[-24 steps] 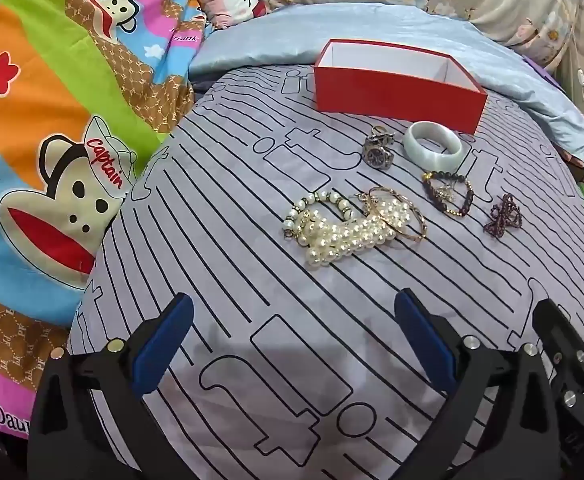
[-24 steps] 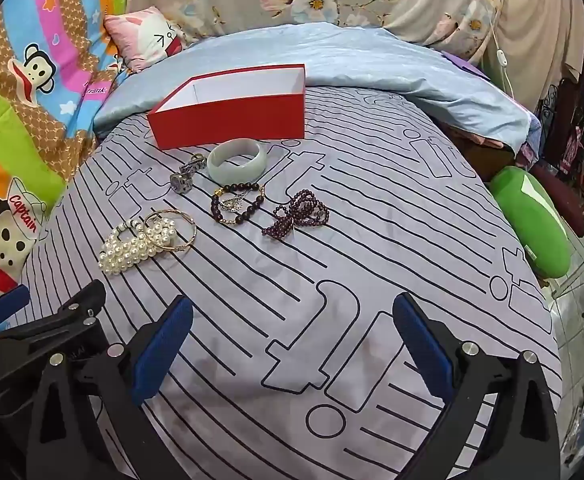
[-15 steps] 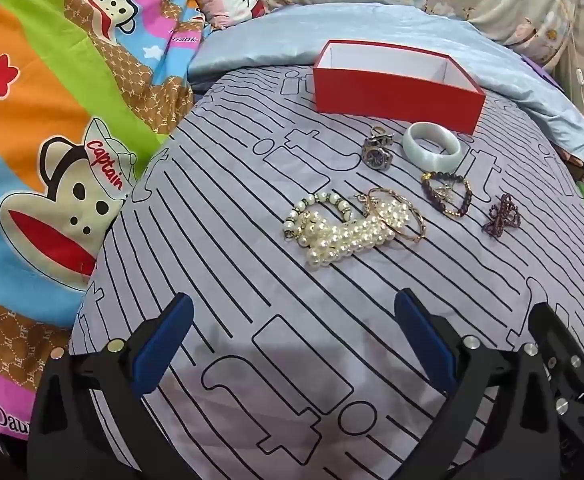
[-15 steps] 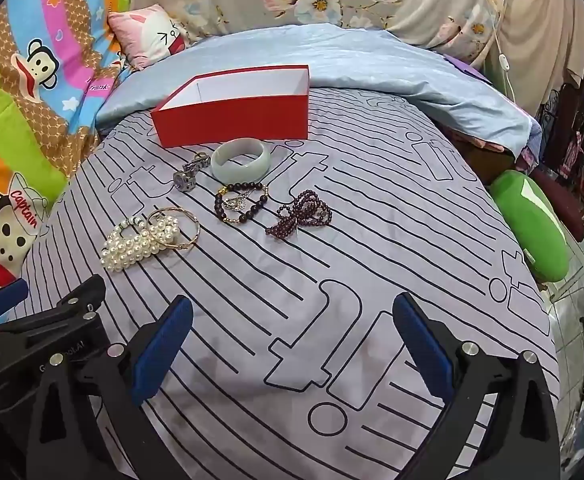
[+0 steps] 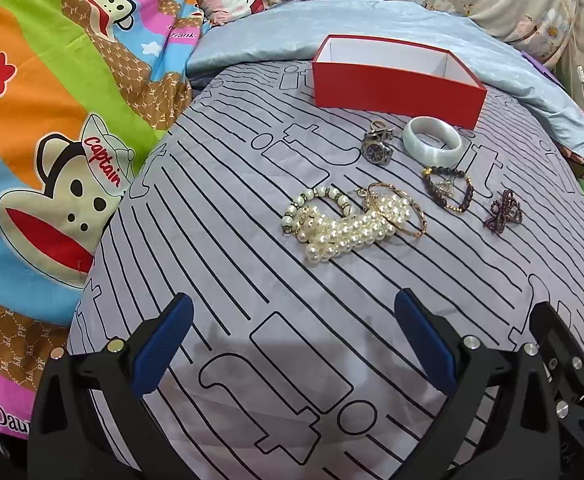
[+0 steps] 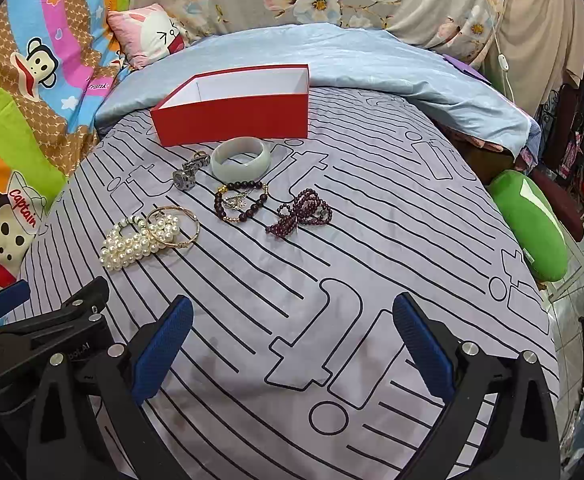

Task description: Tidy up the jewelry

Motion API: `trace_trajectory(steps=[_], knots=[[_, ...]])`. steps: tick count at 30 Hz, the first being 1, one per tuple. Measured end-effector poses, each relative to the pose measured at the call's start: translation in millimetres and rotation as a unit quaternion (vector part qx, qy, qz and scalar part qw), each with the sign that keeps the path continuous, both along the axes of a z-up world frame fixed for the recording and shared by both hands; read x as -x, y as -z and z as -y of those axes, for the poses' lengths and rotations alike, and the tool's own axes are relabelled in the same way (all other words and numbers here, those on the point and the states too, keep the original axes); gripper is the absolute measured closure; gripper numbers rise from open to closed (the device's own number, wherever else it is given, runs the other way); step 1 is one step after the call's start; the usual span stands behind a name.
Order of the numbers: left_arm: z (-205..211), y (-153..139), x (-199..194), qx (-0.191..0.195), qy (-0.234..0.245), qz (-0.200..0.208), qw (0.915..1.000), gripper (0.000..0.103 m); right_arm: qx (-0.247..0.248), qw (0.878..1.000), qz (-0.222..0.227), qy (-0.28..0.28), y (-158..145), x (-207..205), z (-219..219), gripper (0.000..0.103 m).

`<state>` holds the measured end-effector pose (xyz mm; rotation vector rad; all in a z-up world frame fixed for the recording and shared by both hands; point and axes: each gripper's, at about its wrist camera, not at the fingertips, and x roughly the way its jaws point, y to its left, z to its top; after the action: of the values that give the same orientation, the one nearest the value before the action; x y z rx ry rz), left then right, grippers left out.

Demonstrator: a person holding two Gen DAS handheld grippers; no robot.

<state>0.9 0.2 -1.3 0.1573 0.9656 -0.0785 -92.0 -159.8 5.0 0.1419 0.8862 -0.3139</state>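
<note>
An empty red box (image 5: 396, 90) (image 6: 235, 118) with a white inside stands at the far side of the grey striped sheet (image 5: 219, 248). In front of it lie a pale jade bangle (image 5: 432, 142) (image 6: 240, 159), a metal watch (image 5: 378, 148) (image 6: 187, 174), a dark bead bracelet (image 5: 448, 194) (image 6: 240, 201), a maroon bead string (image 5: 503, 211) (image 6: 302, 212), a gold bangle (image 5: 406, 210) (image 6: 179, 226) and a pile of pearls (image 5: 340, 228) (image 6: 135, 242). My left gripper (image 5: 292, 340) and right gripper (image 6: 289, 340) hover open near the sheet's front, well short of the jewelry, nothing between their fingers.
A bright cartoon monkey quilt (image 5: 51, 120) covers the left side. A blue blanket (image 6: 352, 68) and a pink pillow (image 6: 151, 34) lie behind the box. A green cushion (image 6: 532, 226) sits off the right edge of the bed, with floor clutter beyond.
Both views have shifted slightly; the jewelry sits a little lower in the right wrist view. Nothing was grasped and both grippers stay open.
</note>
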Motion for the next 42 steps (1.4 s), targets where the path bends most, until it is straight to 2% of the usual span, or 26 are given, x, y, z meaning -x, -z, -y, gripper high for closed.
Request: trace_trajectory(steps=[42], knots=[[-4.3,4.3,0.1,0.001,-0.004,-0.004,1.0000,0.005,-0.001,1.000,-0.002,-0.001,4.2,0.3,-0.8,0.005]])
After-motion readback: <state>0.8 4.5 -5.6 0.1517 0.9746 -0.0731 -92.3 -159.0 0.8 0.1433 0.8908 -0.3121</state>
